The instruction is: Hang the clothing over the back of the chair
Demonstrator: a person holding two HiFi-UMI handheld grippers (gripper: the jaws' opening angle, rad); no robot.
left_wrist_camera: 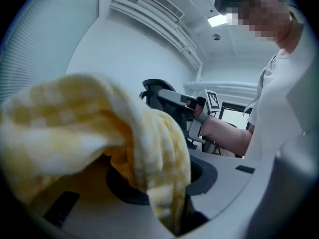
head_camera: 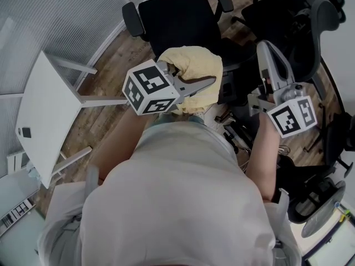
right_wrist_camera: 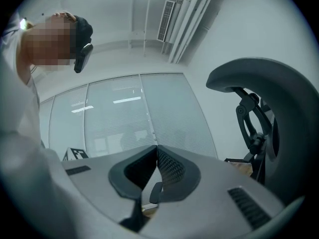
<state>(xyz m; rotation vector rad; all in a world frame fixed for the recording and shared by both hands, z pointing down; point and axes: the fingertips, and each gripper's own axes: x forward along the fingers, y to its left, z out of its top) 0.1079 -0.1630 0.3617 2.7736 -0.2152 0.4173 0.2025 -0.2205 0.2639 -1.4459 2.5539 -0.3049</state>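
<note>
Nearest the head camera: person's white shirt (head_camera: 177, 204), filling the lower frame, both forearms reaching forward from it.

Left gripper (head_camera: 206, 85): jaws part-closed, clamped on a bunched yellow checked cloth (head_camera: 194, 65). The left gripper view confirms it: fabric fills the gap between the pads and billows over the near jaw, covering most of that frame.

Right gripper (right_wrist_camera: 155, 156): jaws fully together, nothing between them. In the head view it sits at the right, well apart from the cloth, marker cube towards the camera.

Cloth position: in the air in the left jaws, not draped on anything. In the head view it overlaps the near edge of the black chair (head_camera: 177, 21); can't tell whether it touches.

Beyond that: more dark office chairs (head_camera: 288, 15) clustered upper right; the right gripper view shows one with a grey curved headrest (right_wrist_camera: 269, 93).

White table (head_camera: 44, 110) at left on the wood floor (head_camera: 111, 82). Glass partition with blinds (right_wrist_camera: 124, 118) behind.
</note>
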